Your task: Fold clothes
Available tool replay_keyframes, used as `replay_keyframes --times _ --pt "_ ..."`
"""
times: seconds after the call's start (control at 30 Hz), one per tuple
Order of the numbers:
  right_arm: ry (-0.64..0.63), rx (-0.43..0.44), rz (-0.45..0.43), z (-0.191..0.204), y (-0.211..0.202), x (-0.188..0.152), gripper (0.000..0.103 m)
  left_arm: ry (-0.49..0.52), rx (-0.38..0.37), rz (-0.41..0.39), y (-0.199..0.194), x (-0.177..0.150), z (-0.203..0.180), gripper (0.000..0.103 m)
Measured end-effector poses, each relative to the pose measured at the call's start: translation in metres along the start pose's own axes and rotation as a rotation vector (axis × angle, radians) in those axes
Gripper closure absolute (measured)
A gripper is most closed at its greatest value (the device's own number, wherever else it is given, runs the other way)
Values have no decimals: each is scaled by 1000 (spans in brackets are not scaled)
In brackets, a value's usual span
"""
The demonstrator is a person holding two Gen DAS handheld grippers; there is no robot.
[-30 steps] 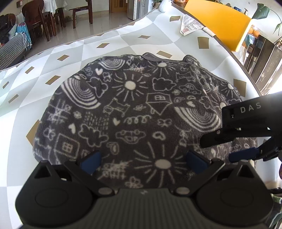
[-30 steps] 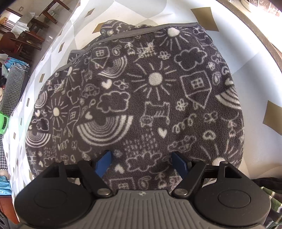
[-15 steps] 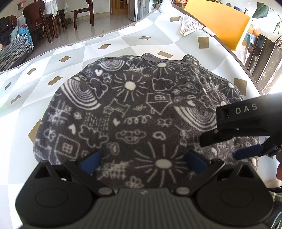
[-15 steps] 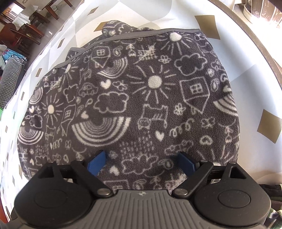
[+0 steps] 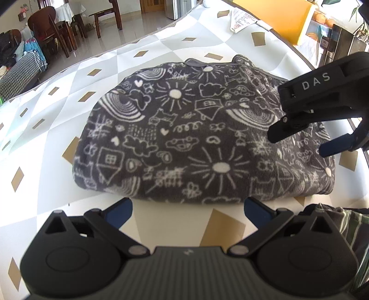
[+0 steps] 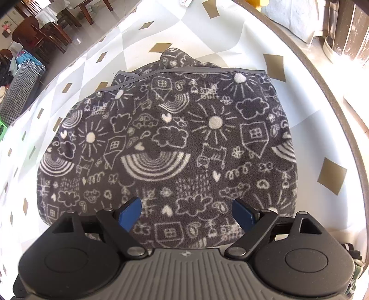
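— White cloth with grey diamonds and tan lozenges covered the table (image 5: 46, 129) in the left wrist view, didn't it?

— It did. Dark wooden chairs (image 5: 53, 30) stood on a tiled floor at the upper left, and a yellow board (image 5: 283, 16) lay at the table's far edge, upper right, with a printed paper (image 5: 242, 20) beside it.

— And the garment?

— The folded grey fleece (image 5: 184, 138), printed with white suns, houses and rainbows, lay flat across the middle of the frame. The left gripper (image 5: 188, 211) sat at the bottom, jaws spread wide over bare cloth just short of the fleece's near edge, nothing between them.

— The other tool?

— The right gripper (image 5: 299, 138) came in from the right edge above the fleece's right part. Striped fabric (image 5: 346, 230) showed at the lower right.

— And the right wrist view?

— The same fleece (image 6: 173, 143) filled the centre, its bound hem toward the top, a bunched part poking out behind it. The right gripper (image 6: 186, 211) had just been opening; its blue pads (image 6: 129, 213) stood wide apart over the near part of the fleece, pinching nothing. The table's (image 6: 322, 115) rim curved down the right side.
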State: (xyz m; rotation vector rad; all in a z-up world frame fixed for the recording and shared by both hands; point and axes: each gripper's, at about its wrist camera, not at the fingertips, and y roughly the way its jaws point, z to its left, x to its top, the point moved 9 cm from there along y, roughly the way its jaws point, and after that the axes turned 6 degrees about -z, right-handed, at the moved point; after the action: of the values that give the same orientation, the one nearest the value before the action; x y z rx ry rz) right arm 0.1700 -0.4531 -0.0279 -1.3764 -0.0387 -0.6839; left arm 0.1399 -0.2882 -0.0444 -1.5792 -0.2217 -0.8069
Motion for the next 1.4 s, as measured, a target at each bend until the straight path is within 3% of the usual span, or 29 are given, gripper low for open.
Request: replay_keyframes --times 0.3,0.77,1.07,1.4 --pt "57 -6 -11 -7 -17 -24 17 -88 -1 24 -13 -17 22 0" --pt "46 -63 -84 -5 -35 -40 17 -51 -5 19 -31 -29 15 0" --pt "20 -28 -106 5 -42 -47 17 -44 -2 10 -40 -34 16 0" --pt "-39 -45 -167 17 -55 -50 17 -47 -1 -15 -54 -32 18 0"
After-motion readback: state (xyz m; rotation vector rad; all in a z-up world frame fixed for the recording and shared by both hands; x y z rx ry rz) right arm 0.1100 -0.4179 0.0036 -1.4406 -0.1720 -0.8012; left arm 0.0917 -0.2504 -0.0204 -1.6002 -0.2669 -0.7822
